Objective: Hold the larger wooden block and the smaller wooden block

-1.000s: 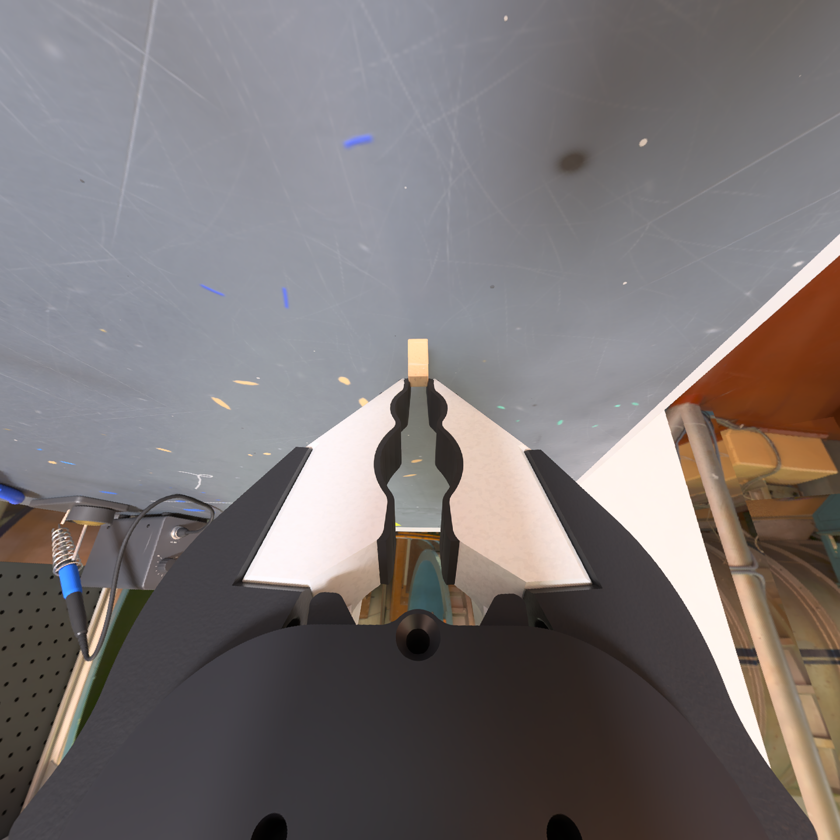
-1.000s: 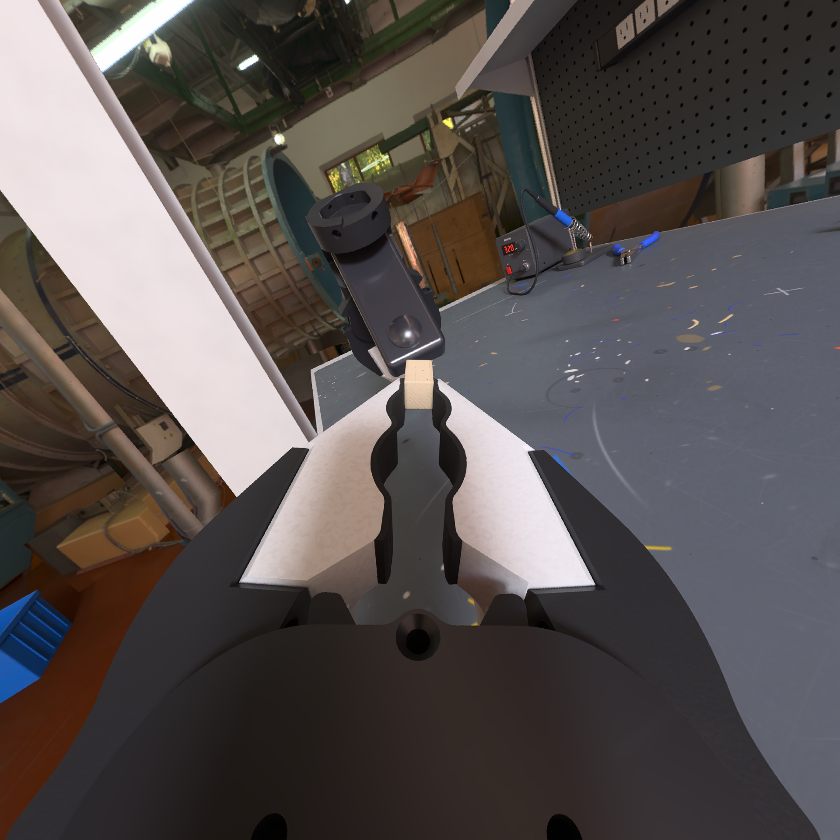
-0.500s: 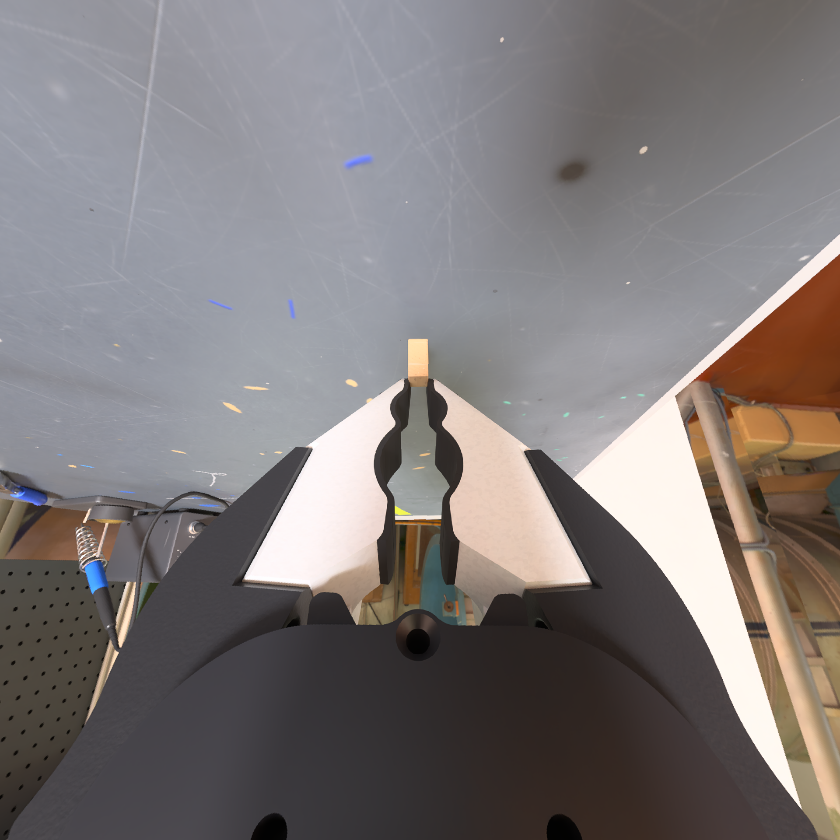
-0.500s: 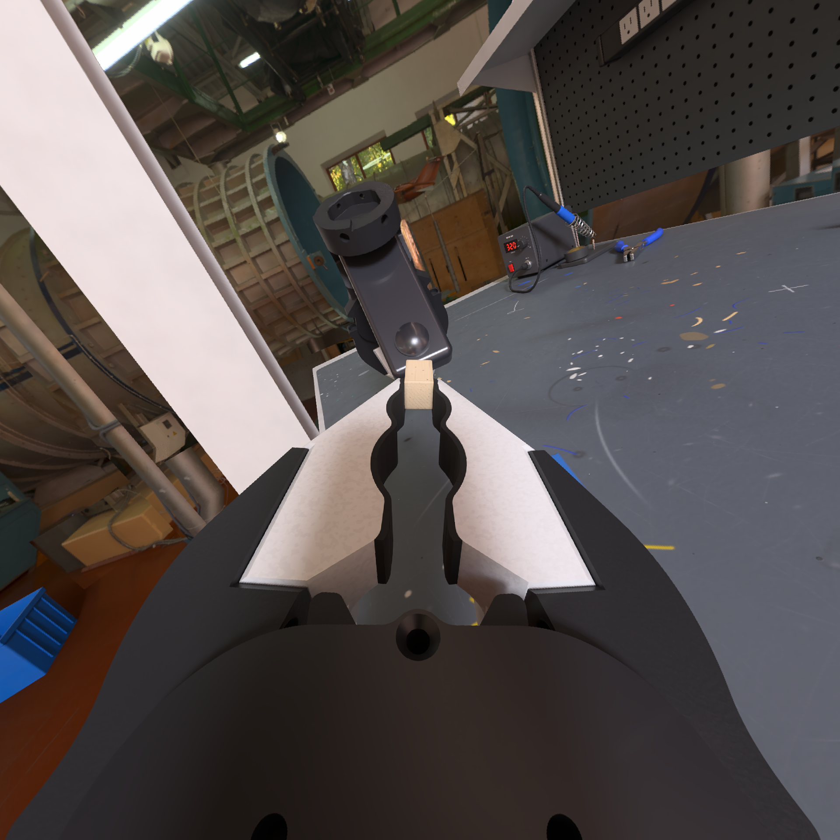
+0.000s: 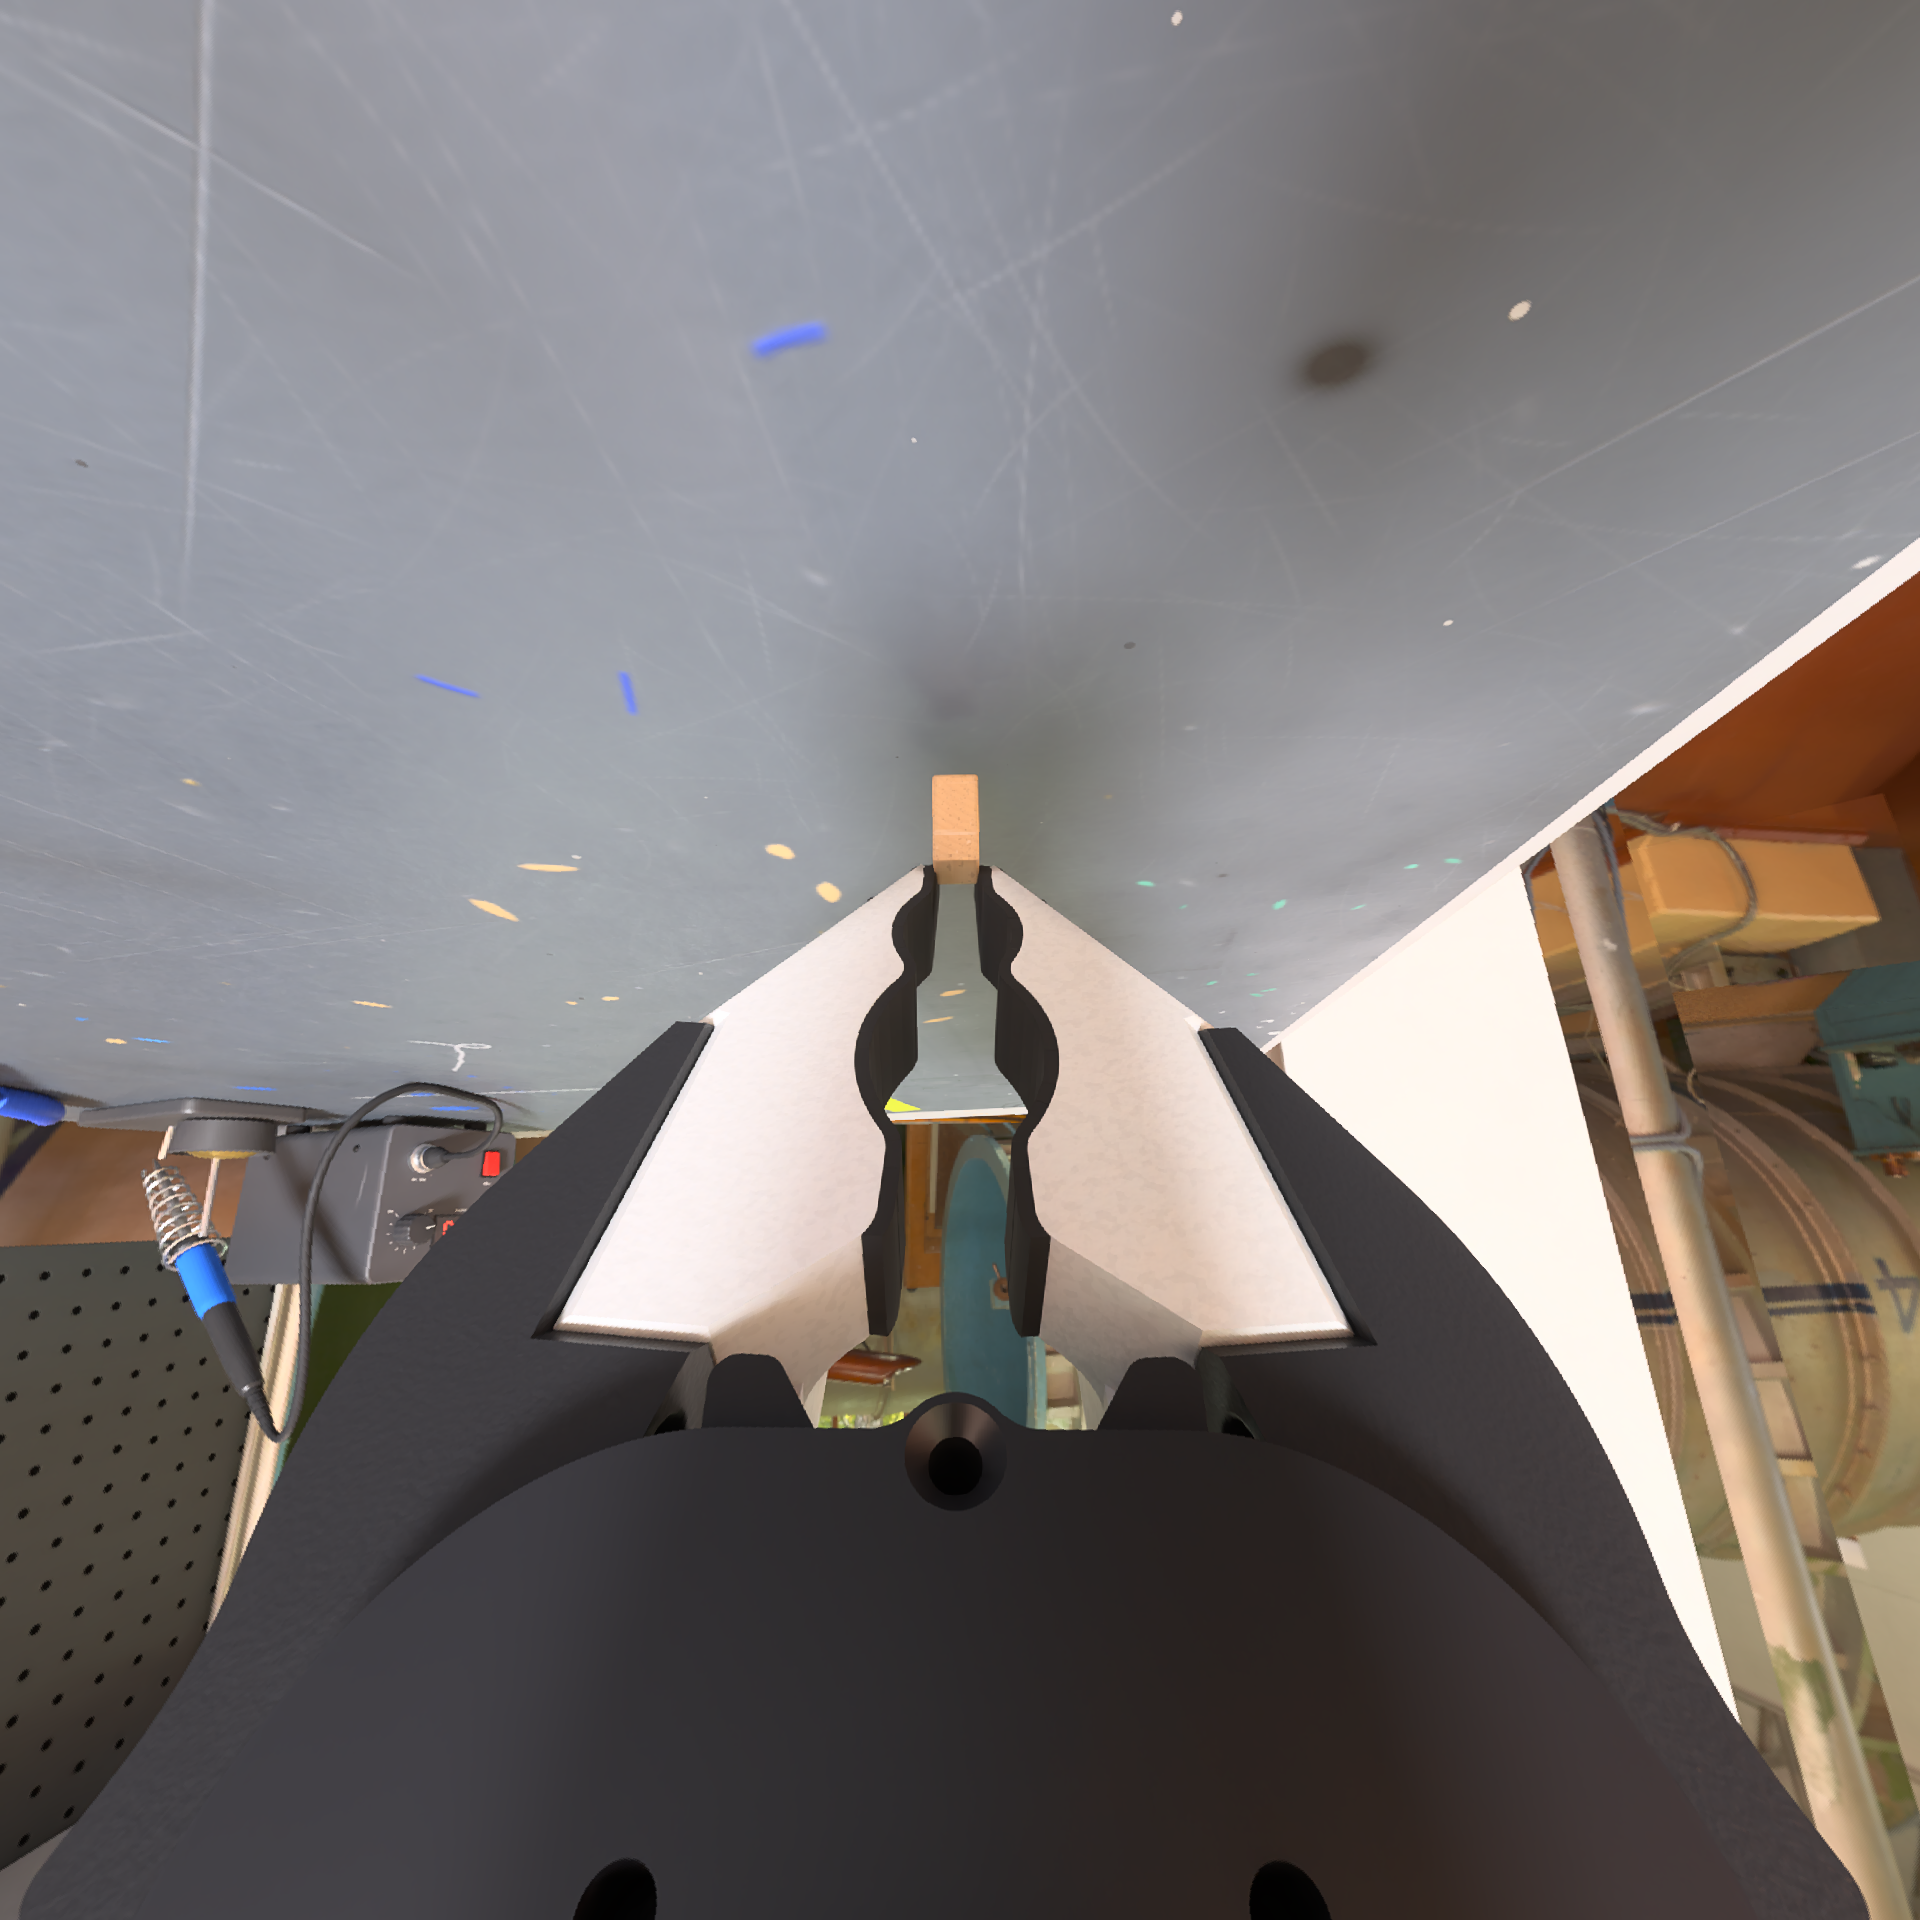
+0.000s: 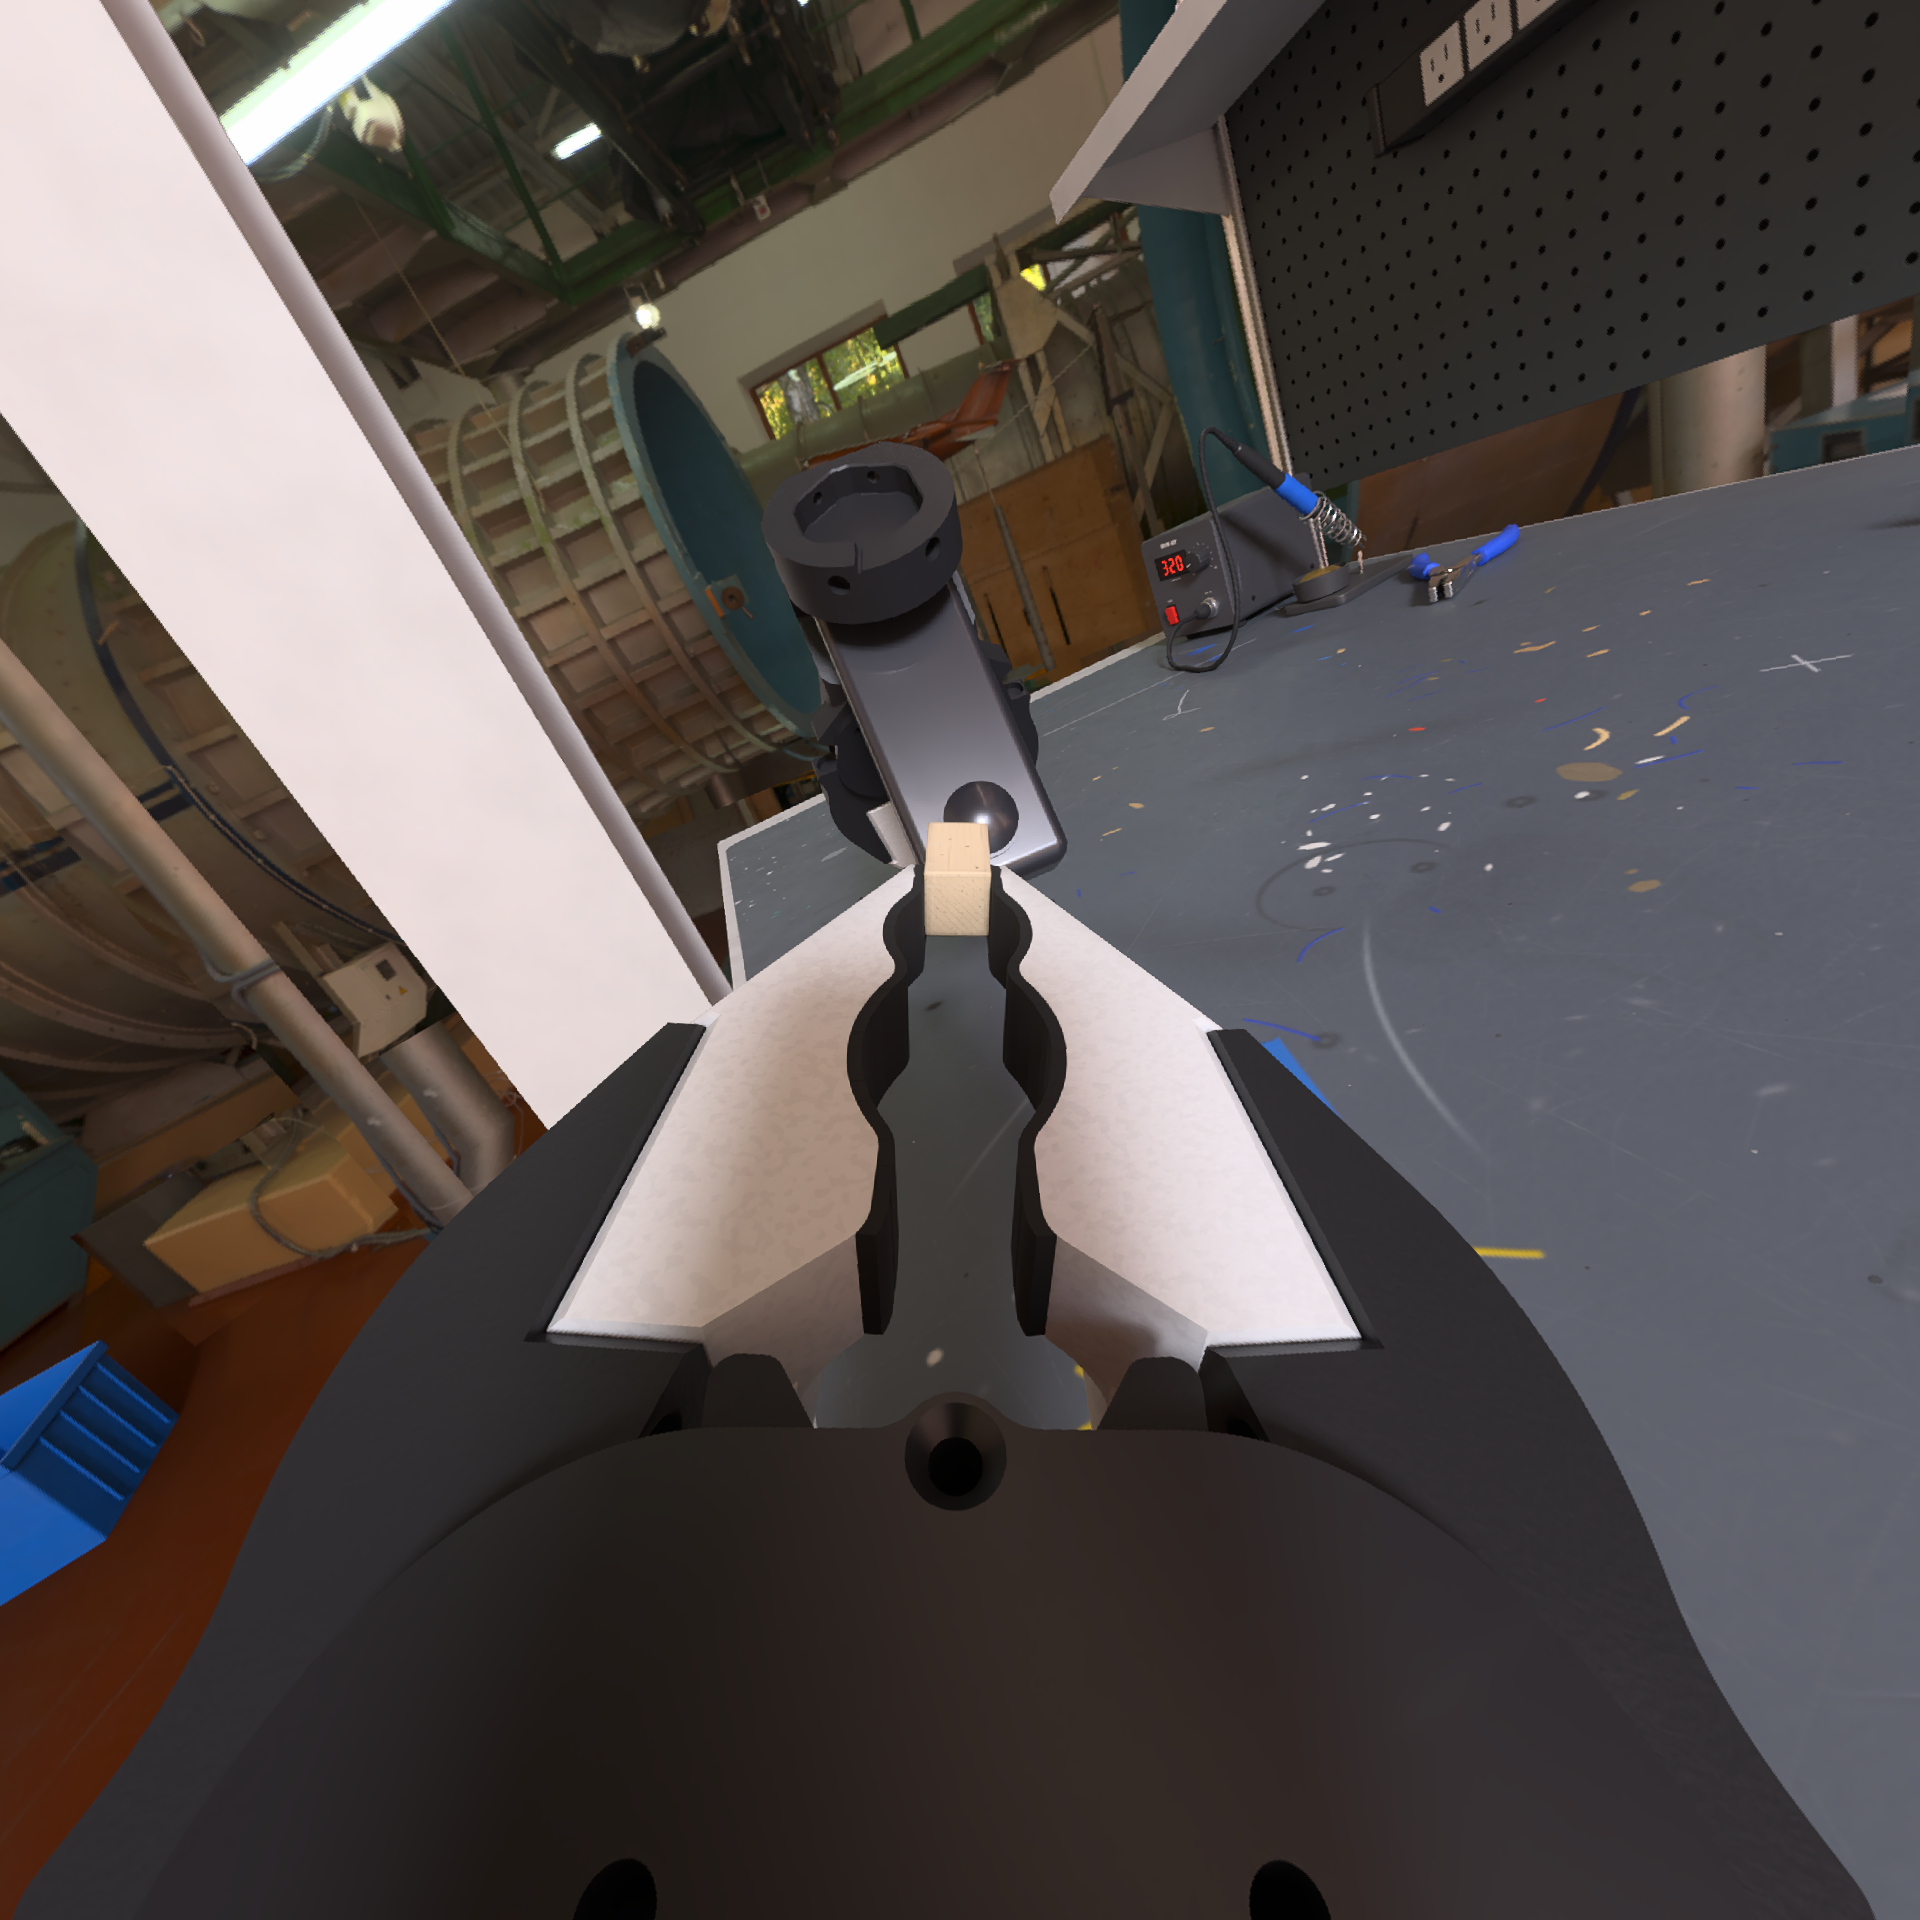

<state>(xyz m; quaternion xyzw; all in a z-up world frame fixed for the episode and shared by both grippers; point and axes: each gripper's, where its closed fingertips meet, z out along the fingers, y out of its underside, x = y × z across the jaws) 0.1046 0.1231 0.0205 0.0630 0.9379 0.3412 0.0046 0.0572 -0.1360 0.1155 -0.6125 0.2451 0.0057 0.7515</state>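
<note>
My left gripper [image 5: 955, 871] is shut on a small tan wooden block [image 5: 955, 821] that sticks out past its fingertips, held above the grey table [image 5: 935, 416]. My right gripper [image 6: 957, 878] is shut on a wider, pale wooden block [image 6: 957, 894] between its tips. In the right wrist view the left gripper [image 6: 914, 675] hangs just beyond this block, near the table's corner; the block it holds is hidden there.
A soldering station [image 6: 1210, 566] with its blue-handled iron and blue pliers [image 6: 1465, 556] lie at the table's far edge under a black pegboard [image 6: 1558, 208]. The station also shows in the left wrist view [image 5: 364, 1195]. A white post [image 6: 312, 520] stands beside the table. A blue bin [image 6: 62, 1455] sits on the floor.
Both grippers stay shut on their blocks. The left gripper has drifted slightly right in the right wrist view, and its own view has shifted a little.
</note>
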